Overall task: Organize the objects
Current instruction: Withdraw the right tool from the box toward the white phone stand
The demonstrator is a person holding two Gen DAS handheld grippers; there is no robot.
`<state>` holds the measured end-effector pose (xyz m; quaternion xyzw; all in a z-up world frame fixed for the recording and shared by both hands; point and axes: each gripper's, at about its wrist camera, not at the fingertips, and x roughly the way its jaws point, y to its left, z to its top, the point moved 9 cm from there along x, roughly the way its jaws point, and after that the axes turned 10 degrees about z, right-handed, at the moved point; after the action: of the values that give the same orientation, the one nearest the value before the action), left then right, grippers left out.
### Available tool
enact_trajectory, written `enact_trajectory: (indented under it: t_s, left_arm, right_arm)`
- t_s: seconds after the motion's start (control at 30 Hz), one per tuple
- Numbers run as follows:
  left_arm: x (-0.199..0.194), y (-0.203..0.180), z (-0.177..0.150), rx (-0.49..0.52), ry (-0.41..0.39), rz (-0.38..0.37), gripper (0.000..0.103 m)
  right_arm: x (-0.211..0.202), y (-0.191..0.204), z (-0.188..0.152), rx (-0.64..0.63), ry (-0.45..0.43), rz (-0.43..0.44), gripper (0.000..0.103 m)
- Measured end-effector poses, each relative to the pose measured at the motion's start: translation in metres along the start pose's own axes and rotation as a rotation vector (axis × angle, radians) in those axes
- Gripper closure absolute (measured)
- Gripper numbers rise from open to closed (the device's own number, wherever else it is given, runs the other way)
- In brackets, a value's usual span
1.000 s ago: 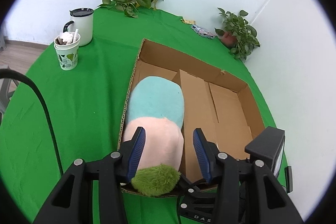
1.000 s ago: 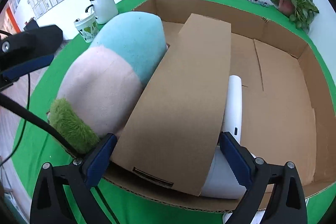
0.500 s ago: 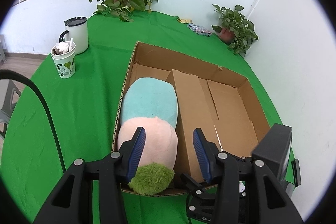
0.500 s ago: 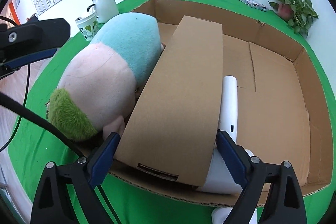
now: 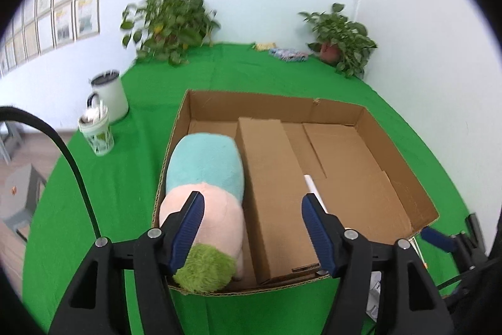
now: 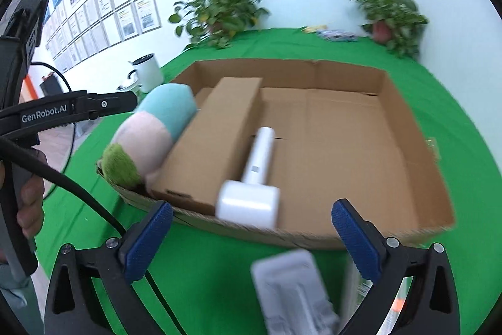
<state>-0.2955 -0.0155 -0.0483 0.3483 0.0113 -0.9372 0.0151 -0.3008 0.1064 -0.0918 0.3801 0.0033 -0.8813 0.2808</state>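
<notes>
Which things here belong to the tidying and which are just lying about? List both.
Job: cardboard tray, plush toy, long carton, white lint roller, grey moulded tray.

Lying about: white mug, paper cup, potted plants.

even, bright indoor light, shadows soft and faint. strong fisheye bending, black vignette at corners. right wrist view motion-blurred: white tray (image 6: 293, 294) and plants (image 6: 219, 14) smeared. left wrist view sharper, left plant (image 5: 169, 27) slightly blurred.
</notes>
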Motion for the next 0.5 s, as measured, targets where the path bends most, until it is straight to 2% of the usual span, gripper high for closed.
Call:
enact_trajectory:
  t_s: [0.07, 0.1, 0.2, 0.37, 0.5]
  left_arm:
    - [-0.013, -0.013, -0.003, 0.039, -0.066, 0.029, 0.025]
    - [-0.018, -0.018, -0.005, 0.049, -0.09, 0.041, 0.023]
    - [-0.032, -0.033, -0.013, 0.066, -0.134, 0.056, 0.023]
    - [-0.042, -0.039, -0.024, 0.037, -0.134, 0.055, 0.023]
    - [-0.053, -0.046, -0.034, 0.055, -0.148, 0.079, 0.023]
  right_arm:
    - [-0.018, -0.008, -0.007, -0.004, -0.034, -0.03, 0.001]
    - [-0.025, -0.01, -0.01, -0.01, -0.048, -0.039, 0.001]
    - [-0.042, -0.015, -0.017, -0.027, -0.076, -0.048, 0.001]
    - [-0.058, -0.017, -0.031, -0.002, -0.081, -0.012, 0.001]
    - [-0.068, -0.021, -0.04, 0.02, -0.079, -0.001, 0.001]
